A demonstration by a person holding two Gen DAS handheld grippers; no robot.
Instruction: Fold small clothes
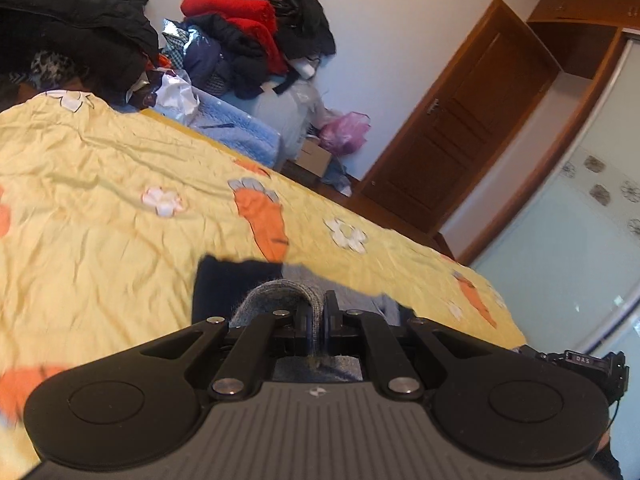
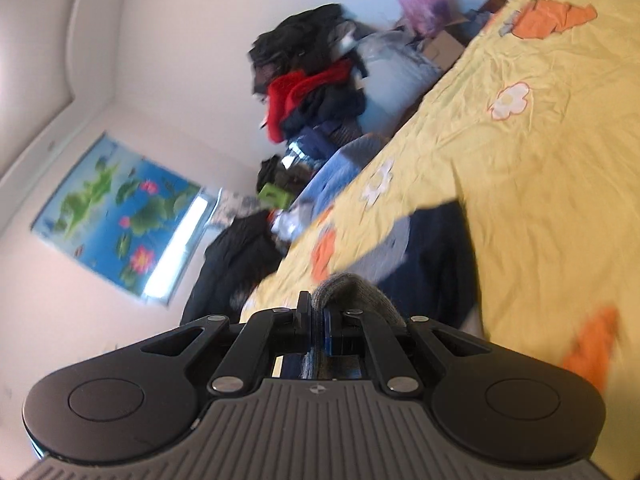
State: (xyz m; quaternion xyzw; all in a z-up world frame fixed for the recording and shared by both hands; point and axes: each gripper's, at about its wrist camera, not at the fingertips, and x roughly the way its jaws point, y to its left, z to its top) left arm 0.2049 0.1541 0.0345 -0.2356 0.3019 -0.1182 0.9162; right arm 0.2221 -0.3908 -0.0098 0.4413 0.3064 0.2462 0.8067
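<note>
A small knitted garment in grey and dark navy (image 1: 240,280) hangs above a yellow bedsheet (image 1: 100,200) printed with carrots and flowers. My left gripper (image 1: 317,316) is shut on a grey ribbed edge of it, which bulges up beside the pads. In the right wrist view the same garment (image 2: 424,264) trails over the sheet (image 2: 540,160). My right gripper (image 2: 318,320) is shut on another grey ribbed edge. Both grippers hide the cloth lying under them.
A tall heap of dark and red clothes (image 1: 256,36) stands past the far side of the bed, with a blue blanket (image 1: 240,128) and a pink bag (image 1: 344,132). A brown door (image 1: 452,120) and a glass wardrobe front (image 1: 580,220) are to the right. A lotus poster (image 2: 116,212) hangs on the wall.
</note>
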